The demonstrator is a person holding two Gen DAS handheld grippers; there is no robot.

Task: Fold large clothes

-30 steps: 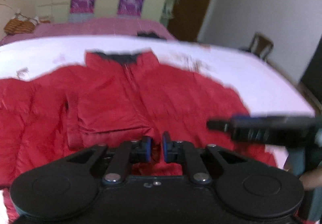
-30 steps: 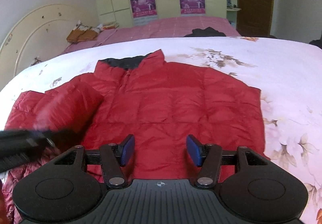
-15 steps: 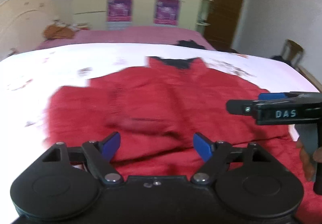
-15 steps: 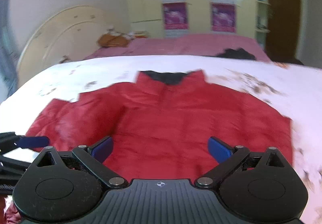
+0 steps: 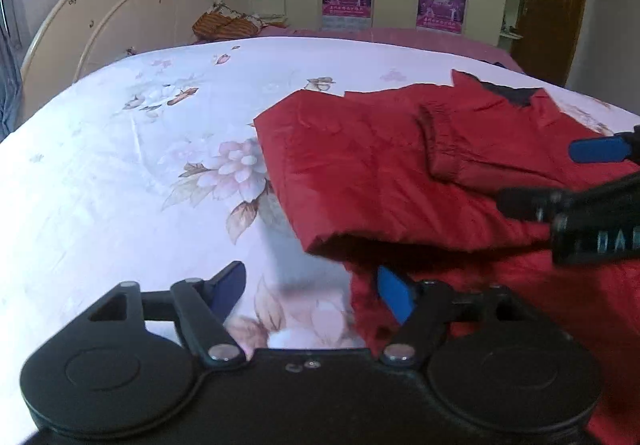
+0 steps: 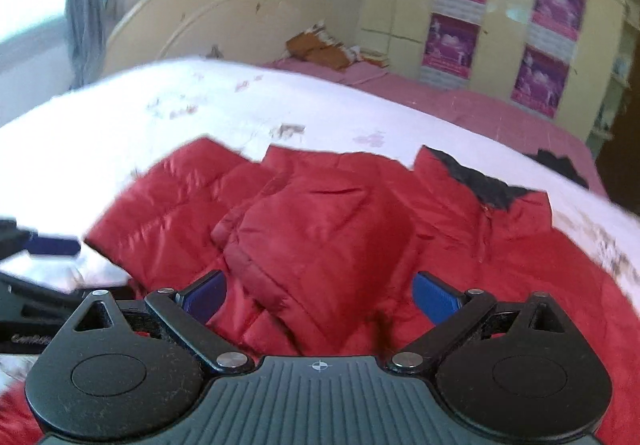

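while the floral bedsheet (image 5: 120,173) is taking up most of the view, the red puffer jacket (image 6: 360,245) is lying flat on it with one sleeve (image 6: 316,241) folded in over the chest. the right gripper (image 6: 320,295) is hanging over that sleeve, jaws wide apart, gripping nothing. the left gripper (image 5: 310,291) is sitting at the jacket's edge, jaws closing, only bedsheet and a bit of hem between them.

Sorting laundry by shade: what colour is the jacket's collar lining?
Black collar lining on the red jacket, clearest from the right wrist.
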